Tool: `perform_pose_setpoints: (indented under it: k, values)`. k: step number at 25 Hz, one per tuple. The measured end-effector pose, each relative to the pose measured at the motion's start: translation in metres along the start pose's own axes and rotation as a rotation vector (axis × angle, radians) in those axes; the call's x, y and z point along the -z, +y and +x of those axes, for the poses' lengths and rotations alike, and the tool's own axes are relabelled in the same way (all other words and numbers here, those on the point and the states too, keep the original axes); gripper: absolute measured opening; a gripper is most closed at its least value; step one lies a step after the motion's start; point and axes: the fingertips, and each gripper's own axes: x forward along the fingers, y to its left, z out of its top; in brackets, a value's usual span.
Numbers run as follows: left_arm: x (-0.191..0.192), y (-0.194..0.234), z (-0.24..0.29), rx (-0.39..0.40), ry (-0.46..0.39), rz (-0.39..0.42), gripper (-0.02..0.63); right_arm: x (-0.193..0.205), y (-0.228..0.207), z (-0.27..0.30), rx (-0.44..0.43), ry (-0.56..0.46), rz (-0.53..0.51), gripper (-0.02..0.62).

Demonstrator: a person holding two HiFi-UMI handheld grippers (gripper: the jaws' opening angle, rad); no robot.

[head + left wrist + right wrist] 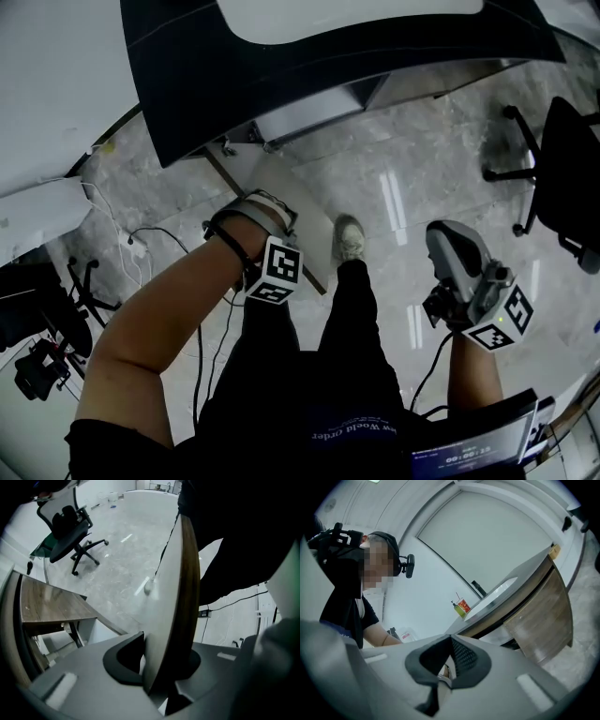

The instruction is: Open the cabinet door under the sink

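The cabinet door (223,176) under the dark sink counter (281,75) stands swung out over the floor, seen edge-on from above. My left gripper (262,225) points down onto the door's top edge and is shut on it. In the left gripper view the thin panel (173,597) with its brown edge sits pinched between the jaws (161,667). My right gripper (448,246) hovers off to the right, away from the door, holding nothing. In the right gripper view its pads (461,656) meet at the tips, and the counter (506,592) with its wood-fronted cabinet (548,620) lies ahead.
A black office chair (562,178) stands at the right on the marble floor. Cables (141,244) trail on the floor at the left. My shoe (350,239) is just right of the door. A red cup (463,606) and a soap bottle (457,609) stand on the counter.
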Motion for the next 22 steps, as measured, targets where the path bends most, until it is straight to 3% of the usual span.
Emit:
perform_pose_setpoints:
  k: [7, 15, 22]
  values:
    - [0.022, -0.059, 0.003, -0.029, -0.004, 0.165, 0.083, 0.037, 0.067, 0.031, 0.087, -0.065, -0.014, 0.002]
    - [0.028, -0.079, 0.011, -0.034, 0.014, 0.431, 0.084, 0.039, 0.063, 0.024, 0.189, -0.135, 0.012, 0.002]
    - [0.032, -0.085, 0.007, -0.09, -0.013, 0.48, 0.083, 0.054, 0.089, 0.046, 0.23, -0.148, 0.021, 0.002]
